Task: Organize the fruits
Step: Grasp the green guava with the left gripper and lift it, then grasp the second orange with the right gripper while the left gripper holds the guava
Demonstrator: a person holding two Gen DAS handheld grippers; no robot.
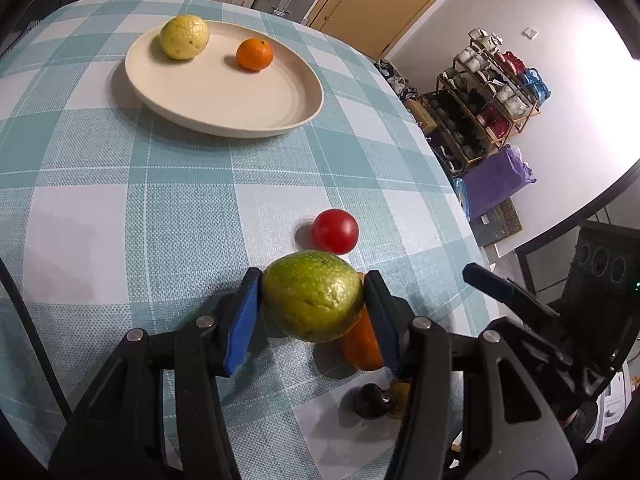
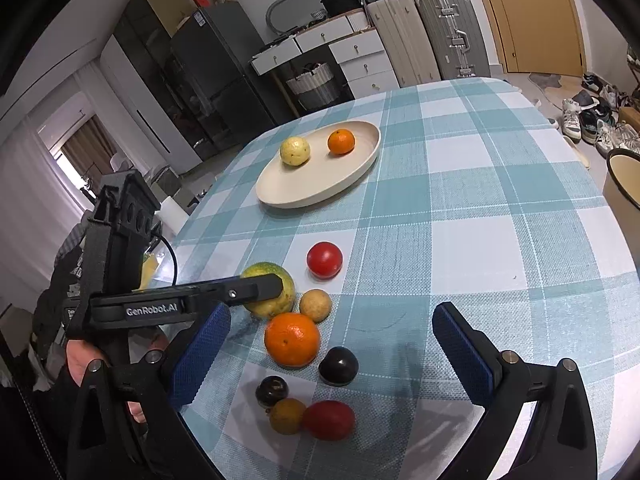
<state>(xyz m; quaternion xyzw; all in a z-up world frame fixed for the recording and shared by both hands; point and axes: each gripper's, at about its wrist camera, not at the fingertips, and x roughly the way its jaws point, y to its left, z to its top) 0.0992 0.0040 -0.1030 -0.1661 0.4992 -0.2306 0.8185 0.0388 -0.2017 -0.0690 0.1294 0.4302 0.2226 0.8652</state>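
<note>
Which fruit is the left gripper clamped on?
The green-yellow guava, squeezed between the left gripper's blue pads; the other loose fruits lie untouched on the tablecloth.

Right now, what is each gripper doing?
Left gripper: shut on the round green-yellow fruit.
Right gripper: open, holding nothing.

Sharp, evenly lit fisheye views; edges bend and darken; wall (image 1: pixel 580 92) right of the gripper glares white.
</note>
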